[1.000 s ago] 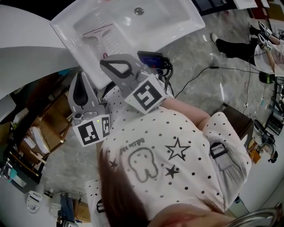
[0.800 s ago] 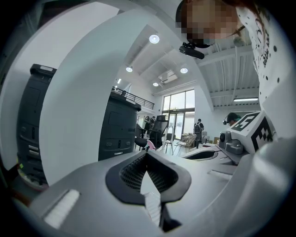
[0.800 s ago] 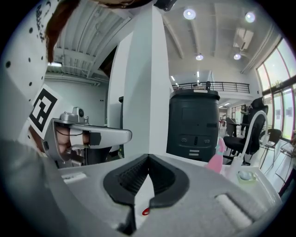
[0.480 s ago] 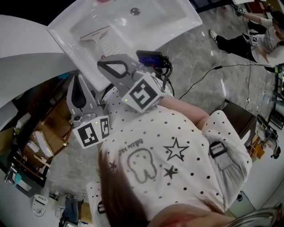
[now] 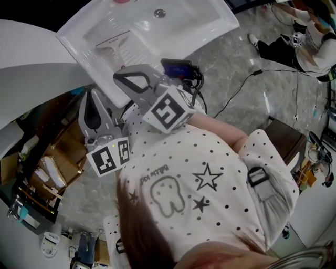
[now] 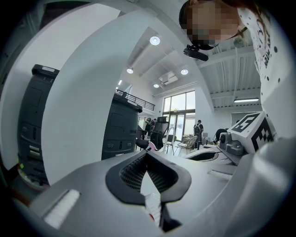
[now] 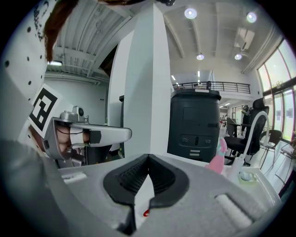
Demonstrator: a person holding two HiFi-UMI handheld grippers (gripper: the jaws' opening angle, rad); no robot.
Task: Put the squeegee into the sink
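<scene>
The white sink fills twelve o'clock, and what looks like the pale squeegee lies flat inside, eight o'clock from the drain (already in, I'd say). It looks light and stiff, best taken by its handle. The left gripper and right gripper are pinched closed, empty.

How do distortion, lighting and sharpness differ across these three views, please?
Head view: wide-angle and steep; the white rectangular sink looks washed out, and the dark hair nearest the lens is soft. Left gripper view: fisheye with a dark round border, and the round ceiling lamps flare. Right gripper view: same fisheye; the tall windows are overexposed.
</scene>
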